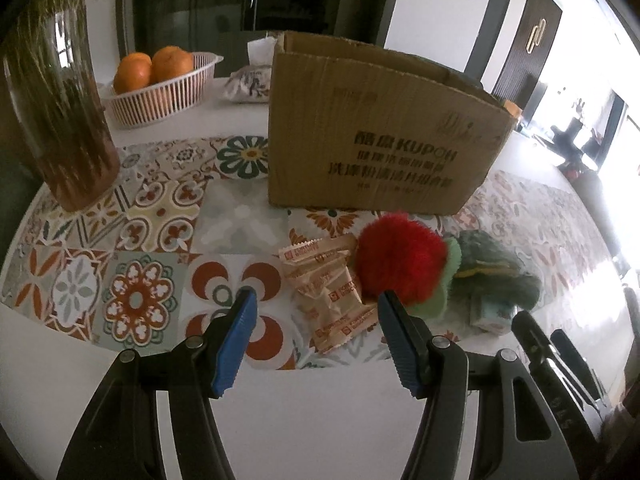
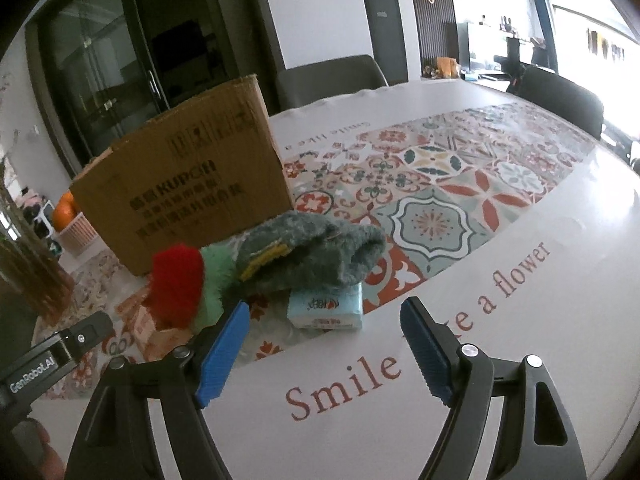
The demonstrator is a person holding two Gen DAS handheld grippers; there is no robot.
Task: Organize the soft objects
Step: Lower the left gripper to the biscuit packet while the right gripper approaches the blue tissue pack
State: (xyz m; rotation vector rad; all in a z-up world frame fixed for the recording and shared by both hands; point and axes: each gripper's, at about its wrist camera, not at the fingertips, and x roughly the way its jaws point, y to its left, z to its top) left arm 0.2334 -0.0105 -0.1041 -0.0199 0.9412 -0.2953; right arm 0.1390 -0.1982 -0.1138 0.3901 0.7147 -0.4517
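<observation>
A red fluffy plush with a pale green leaf (image 1: pixel 400 258) lies on the patterned tablecloth; it also shows in the right wrist view (image 2: pixel 178 280). A dark green plush cloth (image 1: pixel 496 268) lies beside it, partly on a small light-blue tissue pack (image 2: pixel 326 308). Several tan snack packets (image 1: pixel 332 296) lie left of the red plush. An open cardboard box (image 1: pixel 380 128) stands behind them. My left gripper (image 1: pixel 316 298) is open just before the packets. My right gripper (image 2: pixel 324 312) is open and empty, close before the tissue pack.
A glass vase with dried stems (image 1: pixel 60 112) stands at the left. A white basket of oranges (image 1: pixel 160 92) and a soft tissue pouch (image 1: pixel 248 84) stand behind. Grey chairs (image 2: pixel 332 76) stand at the table's far side.
</observation>
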